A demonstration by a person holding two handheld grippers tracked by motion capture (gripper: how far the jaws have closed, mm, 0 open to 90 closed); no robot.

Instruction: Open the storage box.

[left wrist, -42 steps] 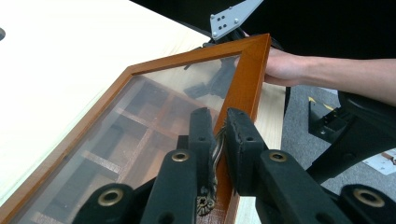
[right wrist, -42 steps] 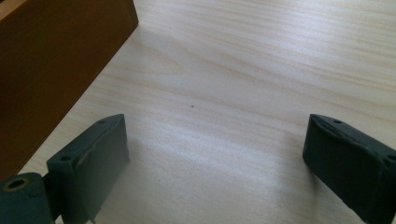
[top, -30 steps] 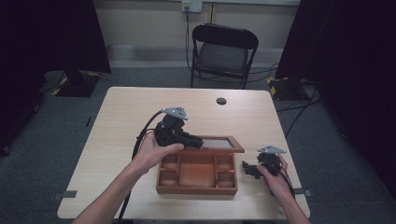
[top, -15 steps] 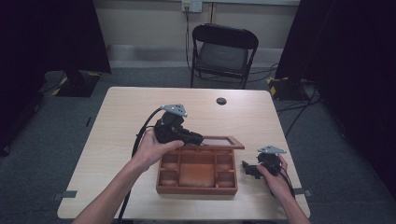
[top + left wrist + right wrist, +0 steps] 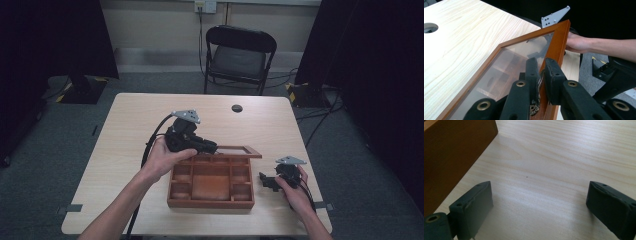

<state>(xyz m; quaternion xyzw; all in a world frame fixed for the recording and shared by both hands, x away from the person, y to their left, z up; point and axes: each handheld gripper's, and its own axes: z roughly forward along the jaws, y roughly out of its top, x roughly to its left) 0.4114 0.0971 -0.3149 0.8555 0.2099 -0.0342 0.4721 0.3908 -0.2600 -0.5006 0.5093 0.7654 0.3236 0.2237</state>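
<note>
Your left gripper (image 5: 541, 75) is clamped on the wooden frame of the glass-paned hinged lid (image 5: 556, 47), pads on either side of the frame rail near its free edge. Lid belongs to the reddish-brown wooden compartment box (image 5: 212, 182), which sits front-centre on the pale wood-grain table (image 5: 125, 130). High view: lid (image 5: 237, 150) lifted off the box, roughly level-ish above the rear edge, exact angle hard to tell.

Your right gripper (image 5: 537, 202) rests on the table just beside the box's right wall (image 5: 454, 152), jaws spread wide w/ nothing between them, not touching the box.

Handling, as judgement: lid likely light but fragile, since the pane is glass. Keep the grip on the wood rail, never the pane. Frame looks stiff, lacquered, maybe a bit slippery, so a firm pinch matters. Hinges set the arc; swing w/ them, don't twist. Box prob. light enough to skid, so the right gripper could brace the side wall.
</note>
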